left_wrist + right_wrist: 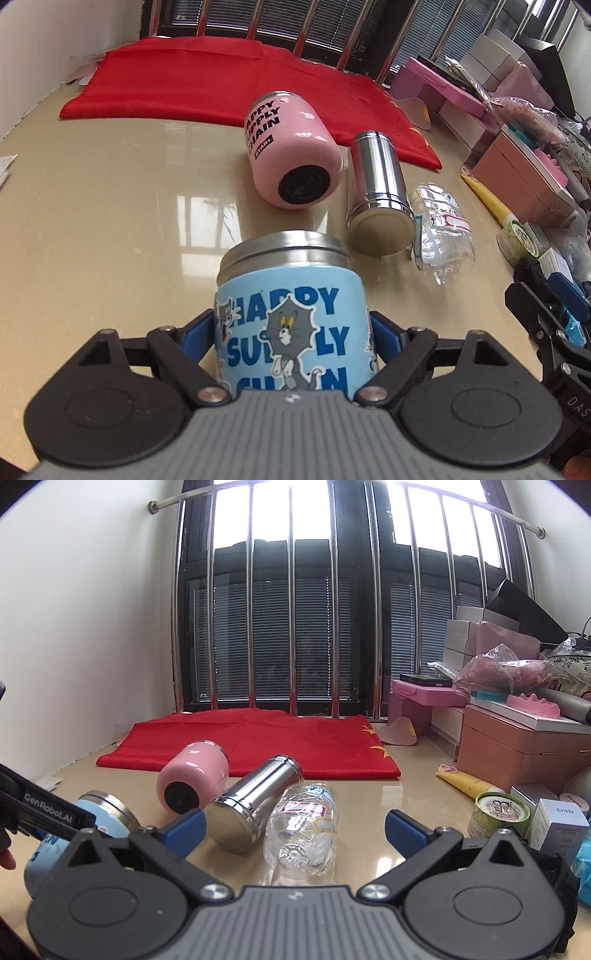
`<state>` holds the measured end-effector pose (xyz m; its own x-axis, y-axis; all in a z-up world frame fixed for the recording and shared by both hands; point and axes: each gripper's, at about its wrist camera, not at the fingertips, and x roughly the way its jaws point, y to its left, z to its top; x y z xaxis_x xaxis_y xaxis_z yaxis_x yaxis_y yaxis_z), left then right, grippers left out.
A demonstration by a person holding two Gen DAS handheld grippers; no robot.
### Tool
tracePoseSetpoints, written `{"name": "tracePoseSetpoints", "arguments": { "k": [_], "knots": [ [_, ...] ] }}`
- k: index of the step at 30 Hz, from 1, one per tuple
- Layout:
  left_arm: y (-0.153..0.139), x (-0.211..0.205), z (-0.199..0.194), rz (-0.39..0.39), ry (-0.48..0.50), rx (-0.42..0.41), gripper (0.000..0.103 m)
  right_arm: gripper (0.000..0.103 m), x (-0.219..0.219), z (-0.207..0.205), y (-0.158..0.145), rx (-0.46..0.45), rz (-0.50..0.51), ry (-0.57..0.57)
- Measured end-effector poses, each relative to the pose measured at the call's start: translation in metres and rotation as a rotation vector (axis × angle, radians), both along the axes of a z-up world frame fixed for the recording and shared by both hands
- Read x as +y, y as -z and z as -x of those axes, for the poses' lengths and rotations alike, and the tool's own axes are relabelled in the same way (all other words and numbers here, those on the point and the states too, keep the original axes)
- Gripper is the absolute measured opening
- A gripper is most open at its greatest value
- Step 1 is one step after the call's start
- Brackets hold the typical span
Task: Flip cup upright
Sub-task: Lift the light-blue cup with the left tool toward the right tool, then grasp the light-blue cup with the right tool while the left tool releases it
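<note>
My left gripper (291,332) is shut on a light blue cartoon cup (291,317) with a steel rim, its blue pads pressing both sides. The cup also shows in the right wrist view (103,819), tilted, with its rim pointing away. My right gripper (295,827) is open and empty, just in front of a clear plastic bottle (303,830). A pink cup (288,155) and a steel cup (376,199) lie on their sides on the beige table (110,221). They show in the right wrist view too: the pink cup (195,775) and the steel cup (255,797).
A red cloth (221,88) lies at the back of the table below a barred window (314,609). The crushed clear bottle (439,229) lies beside the steel cup. Pink boxes (517,746), a yellow tube (465,782), a green tin (496,812) and small cartons crowd the right side.
</note>
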<state>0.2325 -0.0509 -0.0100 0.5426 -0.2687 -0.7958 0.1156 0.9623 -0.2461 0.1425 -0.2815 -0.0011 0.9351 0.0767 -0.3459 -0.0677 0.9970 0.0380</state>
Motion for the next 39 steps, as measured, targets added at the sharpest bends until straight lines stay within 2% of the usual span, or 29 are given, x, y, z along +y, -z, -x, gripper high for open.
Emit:
{"name": "tracePoseSetpoints", "arguments": {
  "k": [7, 9, 11, 15, 17, 21, 23, 27, 30, 34, 39],
  "knots": [
    [0.005, -0.011, -0.007, 0.008, -0.014, 0.005, 0.087, 0.103, -0.008, 0.012, 0.005, 0.028, 0.012, 0.030],
    [0.003, -0.008, -0.006, 0.012, -0.019, -0.005, 0.093, 0.103, -0.008, 0.012, 0.006, 0.032, 0.018, 0.028],
    [-0.008, -0.006, 0.001, 0.011, -0.021, -0.061, 0.103, 0.103, -0.004, 0.012, 0.006, 0.036, 0.021, 0.020],
    [-0.038, 0.003, 0.019, 0.003, -0.016, -0.166, 0.103, 0.103, 0.006, 0.013, 0.003, 0.041, 0.029, -0.005],
    [-0.050, 0.010, 0.030, -0.027, -0.022, -0.216, 0.103, 0.103, 0.012, 0.014, -0.001, 0.044, 0.021, -0.020],
    [-0.068, 0.040, 0.066, -0.135, -0.079, -0.357, 0.103, 0.103, 0.033, 0.012, -0.014, 0.073, -0.006, -0.098],
    [-0.067, 0.058, 0.079, -0.167, -0.118, -0.382, 0.103, 0.103, 0.050, 0.006, -0.022, 0.106, -0.023, -0.153],
    [-0.055, 0.092, 0.094, -0.203, -0.166, -0.364, 0.103, 0.103, 0.094, -0.022, -0.037, 0.264, -0.063, -0.260],
    [-0.045, 0.114, 0.099, -0.215, -0.186, -0.352, 0.103, 0.103, 0.122, -0.050, -0.041, 0.406, -0.054, -0.247],
    [-0.035, 0.138, 0.102, -0.214, -0.195, -0.339, 0.103, 0.103, 0.143, -0.078, -0.037, 0.543, -0.039, -0.179],
    [-0.024, 0.152, 0.101, -0.212, -0.187, -0.338, 0.103, 0.103, 0.158, -0.083, -0.036, 0.584, -0.031, -0.160]
  ]
}}
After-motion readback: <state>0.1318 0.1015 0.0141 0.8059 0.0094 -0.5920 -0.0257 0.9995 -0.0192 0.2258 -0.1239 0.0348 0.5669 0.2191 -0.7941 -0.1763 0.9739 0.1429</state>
